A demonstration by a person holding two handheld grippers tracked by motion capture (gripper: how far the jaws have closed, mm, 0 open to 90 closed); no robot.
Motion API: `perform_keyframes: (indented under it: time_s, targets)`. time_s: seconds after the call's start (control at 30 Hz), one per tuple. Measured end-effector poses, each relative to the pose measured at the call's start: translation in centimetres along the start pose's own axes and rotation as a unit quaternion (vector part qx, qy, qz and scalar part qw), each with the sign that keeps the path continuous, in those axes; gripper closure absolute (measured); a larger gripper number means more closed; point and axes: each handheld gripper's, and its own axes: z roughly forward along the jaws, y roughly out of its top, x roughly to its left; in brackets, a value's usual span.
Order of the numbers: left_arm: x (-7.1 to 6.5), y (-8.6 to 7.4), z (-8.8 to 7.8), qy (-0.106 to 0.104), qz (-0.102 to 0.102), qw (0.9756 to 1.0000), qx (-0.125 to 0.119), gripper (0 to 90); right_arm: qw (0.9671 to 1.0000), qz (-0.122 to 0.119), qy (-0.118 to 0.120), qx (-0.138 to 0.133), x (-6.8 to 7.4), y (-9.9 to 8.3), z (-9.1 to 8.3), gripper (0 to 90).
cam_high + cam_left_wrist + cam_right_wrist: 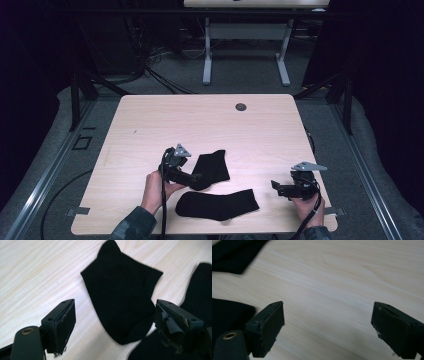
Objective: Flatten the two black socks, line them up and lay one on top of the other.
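Observation:
Two black socks lie on the light wooden table (200, 125). One is a short folded sock (212, 167) (120, 297). The other, a ribbed sock (217, 205) (200, 290), lies flat along the front edge. My left gripper (197, 176) (115, 308) hovers low at the folded sock's near end. Its jaws stand wide on either side of the sock without pressing on it. My right gripper (275, 187) (328, 312) is open over bare wood, to the right of the flat sock's end (227, 312). More black sock fabric (234, 255) lies farther off.
A small round cable hole (241, 106) sits near the table's far edge. Behind the table stand the grey legs of another table (207, 60), and cables run over the floor. Bare wood spreads across the far half of the table.

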Motion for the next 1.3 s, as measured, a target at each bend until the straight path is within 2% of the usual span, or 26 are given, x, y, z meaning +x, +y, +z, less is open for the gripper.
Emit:
perform_keyframes:
  time_s: [0.1,0.17,0.2,0.23,0.37,0.4,0.57,0.6,0.77,0.87,0.9,0.97,1.07,1.13,1.2,1.3]
  targets:
    - [-0.8,-0.4,0.4,-0.010,0.015,0.9998,0.002,17.5,0.9995,-0.024,0.020,0.004,2.2,1.8,0.3,16.7]
    - [-1.4,-0.4,0.7,-0.022,0.029,0.9993,0.008,18.5,0.9984,-0.038,0.041,0.004,3.7,2.9,0.8,23.8]
    - [-1.4,-0.4,0.7,-0.022,0.029,0.9993,0.008,19.6,0.9978,-0.046,0.047,0.008,4.5,3.6,1.1,26.3]
    - [-2.0,-0.4,1.3,-0.027,0.041,0.9987,0.015,21.2,0.9969,-0.056,0.055,0.011,5.2,4.2,1.4,26.7]
    - [-2.7,-0.2,2.5,-0.037,0.058,0.9970,0.034,30.6,0.9921,-0.083,0.090,0.026,8.2,6.3,3.3,37.3]
    - [-2.8,-0.2,2.8,-0.038,0.060,0.9967,0.039,33.6,0.9897,-0.095,0.101,0.037,8.7,6.8,3.9,39.5]
    - [-2.7,-0.2,4.0,-0.058,0.065,0.9943,0.062,44.7,0.9828,-0.116,0.121,0.077,10.9,7.7,7.2,49.5]
    - [-2.7,-0.2,4.1,-0.058,0.066,0.9939,0.066,47.2,0.9826,-0.113,0.125,0.078,11.3,7.6,7.7,50.8]
    - [-2.8,-0.3,4.4,-0.062,0.073,0.9924,0.078,61.0,0.9800,-0.125,0.121,0.097,12.1,7.4,9.5,58.8]
    - [-2.7,-0.5,4.4,-0.061,0.071,0.9930,0.073,68.0,0.9788,-0.141,0.105,0.105,12.3,7.0,10.0,64.9]
    - [-2.6,-0.6,4.4,-0.061,0.072,0.9928,0.073,71.1,0.9789,-0.140,0.103,0.108,12.3,6.8,9.9,68.1]
    - [-2.5,-0.7,4.4,-0.065,0.069,0.9932,0.068,75.9,0.9800,-0.140,0.102,0.098,12.2,6.6,9.9,75.1]
    - [-2.4,-0.7,4.5,-0.071,0.066,0.9933,0.064,83.2,0.9812,-0.135,0.104,0.091,11.9,6.5,9.9,79.5]
    - [-2.4,-0.8,4.5,-0.071,0.066,0.9933,0.063,84.9,0.9820,-0.126,0.108,0.090,11.9,6.4,10.0,80.9]
    - [-2.4,-0.8,4.4,-0.070,0.065,0.9937,0.059,85.7,0.9815,-0.128,0.108,0.092,11.8,6.4,9.9,81.4]
    - [-2.2,-0.7,3.9,-0.069,0.061,0.9948,0.042,86.1,0.9823,-0.124,0.112,0.085,11.7,6.2,9.8,81.4]
